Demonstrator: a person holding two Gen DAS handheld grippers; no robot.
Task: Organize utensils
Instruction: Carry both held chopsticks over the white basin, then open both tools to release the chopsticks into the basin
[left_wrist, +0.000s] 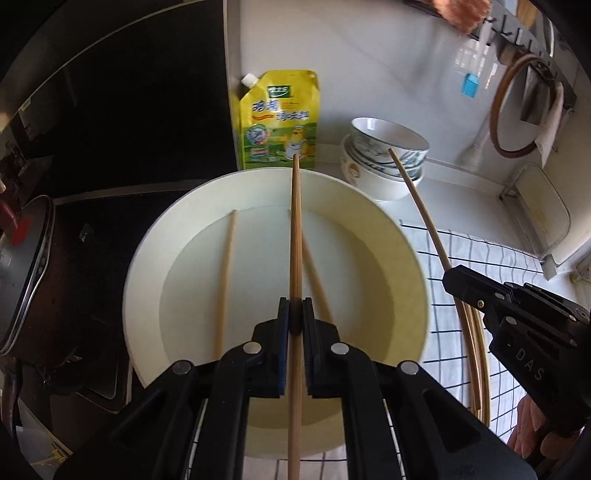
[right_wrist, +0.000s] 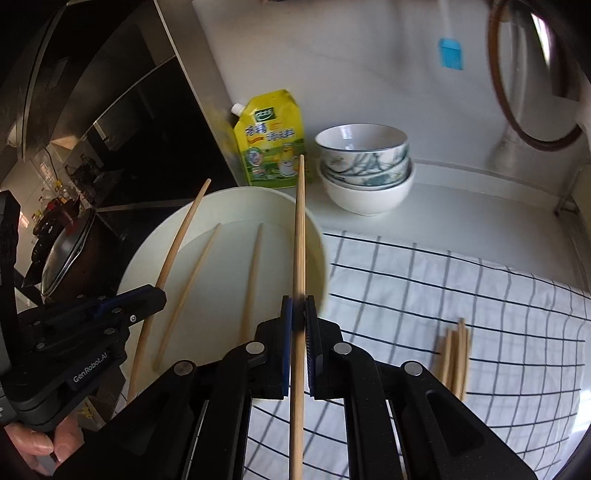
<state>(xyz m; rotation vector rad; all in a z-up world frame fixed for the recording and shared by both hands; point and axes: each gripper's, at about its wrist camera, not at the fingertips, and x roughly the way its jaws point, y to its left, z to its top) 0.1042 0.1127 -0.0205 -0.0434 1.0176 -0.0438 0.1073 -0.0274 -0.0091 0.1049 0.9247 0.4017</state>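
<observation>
Each claw is pinching one thin, pale wooden chopstick. The left claw grips its chopstick partway along the shaft, above the wide, shallow, cream-white basin. The right claw holds a second chopstick above the basin's right edge, beside the white cloth with dark grid lines.

Two more chopsticks lie in the basin, apparently under shallow water. A small bundle of chopsticks already rests on the cloth, so the held ones probably belong there.

The main risk is slip: the sticks are smooth, possibly wet, and pinched at a single narrow point, so either could pivot or slide out during the carry. The long free ends could also strike the stacked patterned ceramic bowls or the yellow spouted seasoning pouch on the tabletop. Releasing carelessly could scatter the bundle.
</observation>
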